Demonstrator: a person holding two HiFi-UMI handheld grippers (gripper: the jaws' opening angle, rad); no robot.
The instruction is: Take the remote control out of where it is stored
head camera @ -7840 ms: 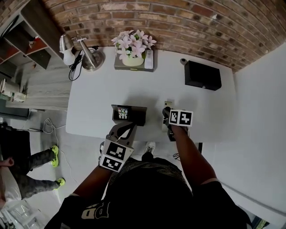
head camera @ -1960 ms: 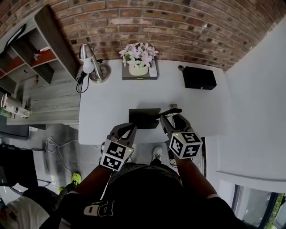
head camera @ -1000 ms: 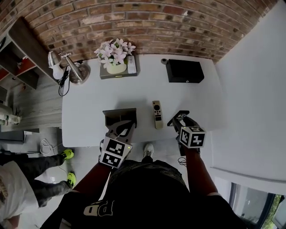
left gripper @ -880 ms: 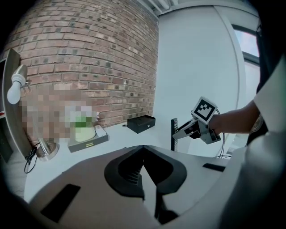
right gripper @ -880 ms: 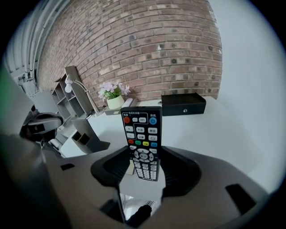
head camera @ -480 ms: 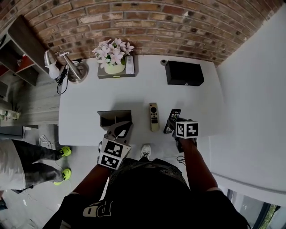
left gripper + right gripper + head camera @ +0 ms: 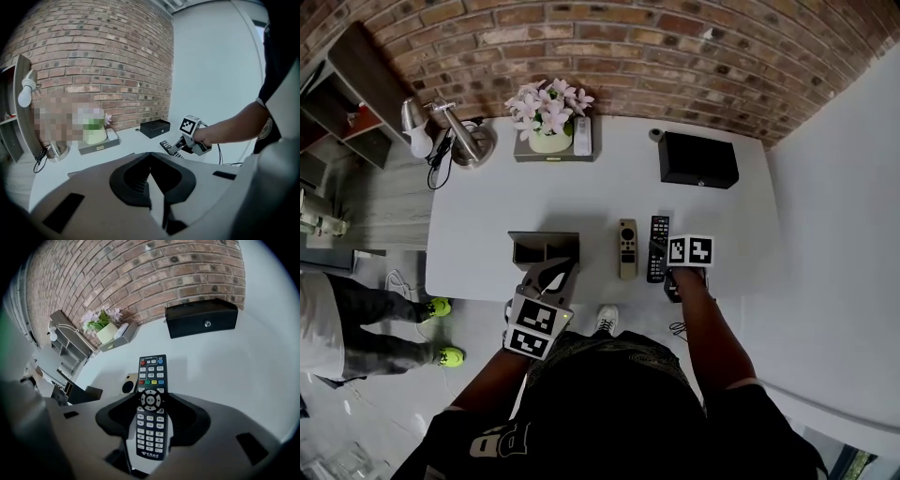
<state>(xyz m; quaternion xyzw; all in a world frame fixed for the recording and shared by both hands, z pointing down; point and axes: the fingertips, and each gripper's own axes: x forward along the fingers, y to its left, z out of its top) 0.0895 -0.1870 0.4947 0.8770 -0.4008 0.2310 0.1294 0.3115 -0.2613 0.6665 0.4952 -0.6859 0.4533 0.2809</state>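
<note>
While gripped, one black remote (image 7: 151, 394) sits beside one beige remote (image 7: 626, 248).

You're looking at matt plastic on the remote control (image 7: 150, 399), a dull grey holder (image 7: 544, 247), a smooth matt tabletop (image 7: 487, 216), rough brick on the wall (image 7: 675, 47) and shiny metal on the lamp (image 7: 461, 137).

Between the right gripper's (image 7: 150, 420) fingers: the black button remote (image 7: 150, 404). Just left of those fingers lies the slim beige remote (image 7: 626, 248). Farther left, at the left gripper's (image 7: 551, 275) fingers, stands the grey open-topped holder (image 7: 544, 249). The black rectangular box (image 7: 697, 159) stands well beyond.
</note>
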